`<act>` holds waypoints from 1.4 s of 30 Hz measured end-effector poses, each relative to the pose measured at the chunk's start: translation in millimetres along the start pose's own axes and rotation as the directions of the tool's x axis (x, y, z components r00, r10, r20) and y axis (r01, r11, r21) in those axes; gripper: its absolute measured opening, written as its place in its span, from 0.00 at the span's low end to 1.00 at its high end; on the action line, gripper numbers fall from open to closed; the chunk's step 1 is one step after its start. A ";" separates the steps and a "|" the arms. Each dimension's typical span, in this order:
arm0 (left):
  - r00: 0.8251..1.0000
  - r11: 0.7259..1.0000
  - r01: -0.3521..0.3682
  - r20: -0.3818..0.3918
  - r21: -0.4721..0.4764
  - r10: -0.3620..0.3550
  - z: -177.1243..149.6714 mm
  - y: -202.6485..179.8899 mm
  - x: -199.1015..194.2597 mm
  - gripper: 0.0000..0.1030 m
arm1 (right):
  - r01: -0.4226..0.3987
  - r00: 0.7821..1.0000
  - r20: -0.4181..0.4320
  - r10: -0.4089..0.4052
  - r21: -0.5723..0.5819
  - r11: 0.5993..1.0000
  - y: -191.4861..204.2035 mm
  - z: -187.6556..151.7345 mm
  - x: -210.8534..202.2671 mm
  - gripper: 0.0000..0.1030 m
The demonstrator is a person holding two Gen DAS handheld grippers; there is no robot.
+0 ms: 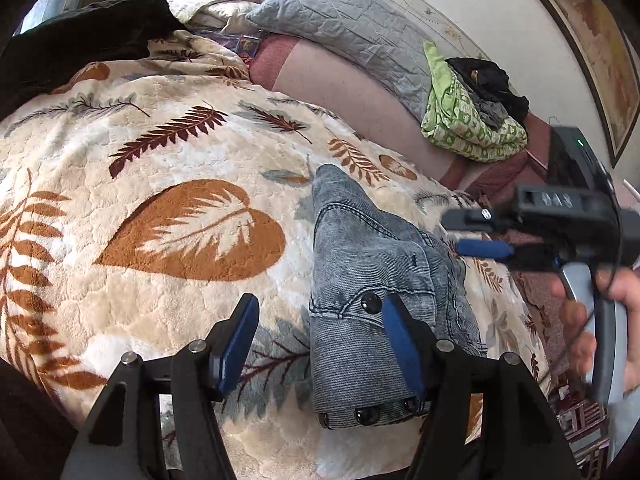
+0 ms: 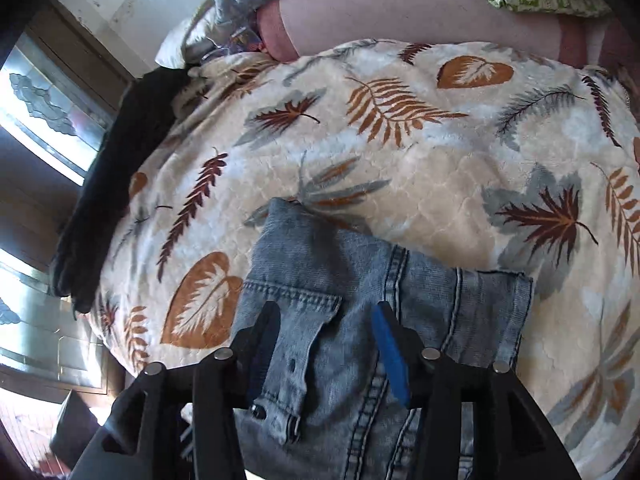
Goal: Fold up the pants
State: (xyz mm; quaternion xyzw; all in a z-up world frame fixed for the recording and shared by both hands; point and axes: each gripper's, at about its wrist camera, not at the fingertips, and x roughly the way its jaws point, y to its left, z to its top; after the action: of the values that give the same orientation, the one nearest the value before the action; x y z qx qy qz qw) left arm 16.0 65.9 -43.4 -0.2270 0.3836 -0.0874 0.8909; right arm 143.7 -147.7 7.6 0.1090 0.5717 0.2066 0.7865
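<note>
Pants [image 1: 372,280]: one pair, grey-blue denim, folded into a bundle, lying on the leaf-print blanket [image 1: 168,152] on the bed. My grippers, two: left gripper [image 1: 320,344] spread, empty; right gripper [image 2: 328,344] spread above the denim, pinching nothing.
</note>
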 end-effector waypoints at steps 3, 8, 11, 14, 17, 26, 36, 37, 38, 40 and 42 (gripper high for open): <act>0.999 1.000 -0.022 -0.050 -0.016 0.021 2.8 2.9 15.0 0.64 | 0.133 0.989 -0.060 -0.136 -0.058 0.989 -17.5 -33.1 25.7 0.60; 0.993 0.998 -0.044 -0.107 0.046 0.049 -3.2 -6.3 24.3 0.65 | 0.213 0.977 -0.002 -0.214 -0.112 0.971 -25.6 -52.4 22.4 0.66; 0.994 0.997 -0.049 -0.095 0.054 0.054 2.4 -10.4 21.8 0.65 | 0.212 0.974 0.106 -0.200 -0.125 0.969 -11.2 -40.2 -5.2 0.66; 0.984 0.993 -0.056 -0.162 0.100 0.072 -3.4 -16.7 37.2 0.66 | 0.200 0.968 0.181 -0.177 -0.121 0.972 -2.0 -16.5 -13.7 0.68; 0.986 0.991 -0.071 -0.144 0.111 0.087 -8.3 -17.2 37.4 0.70 | 0.336 0.938 0.143 -0.316 -0.151 0.930 -14.2 1.3 29.3 0.74; 0.988 0.995 -0.039 -0.146 0.096 0.053 -7.2 -10.9 40.3 0.74 | 0.429 0.888 0.190 -0.418 -0.021 0.903 -58.1 -11.5 24.1 0.81; 0.988 0.991 -0.065 -0.133 0.120 0.081 -7.0 -15.9 40.0 0.76 | 0.394 0.918 0.052 -0.393 -0.001 0.919 -89.3 -21.3 40.0 0.85; 0.988 0.989 -0.070 -0.125 0.128 0.086 -6.8 -16.9 37.8 0.76 | 0.367 0.926 0.073 -0.370 0.053 0.929 -92.4 -22.7 31.2 0.86; 0.989 0.988 -0.073 -0.117 0.134 0.089 -7.0 -17.4 35.9 0.76 | 0.348 0.930 0.097 -0.353 0.072 0.935 -90.1 -24.6 20.1 0.86; 0.989 0.988 -0.074 -0.118 0.135 0.091 -7.1 -16.9 35.6 0.76 | 0.330 0.927 0.169 -0.334 0.053 0.942 -76.6 -33.0 -2.3 0.86; 0.989 0.989 -0.072 -0.121 0.129 0.088 -6.8 -16.1 35.9 0.76 | 0.332 0.918 0.223 -0.328 0.020 0.943 -62.7 -48.1 -18.5 0.86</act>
State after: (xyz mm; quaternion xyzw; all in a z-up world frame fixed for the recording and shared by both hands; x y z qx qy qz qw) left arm 36.1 37.5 -63.0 -0.1496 0.4421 -0.0893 0.8799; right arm 106.0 -215.0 -17.7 0.0266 0.4881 0.0626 0.8701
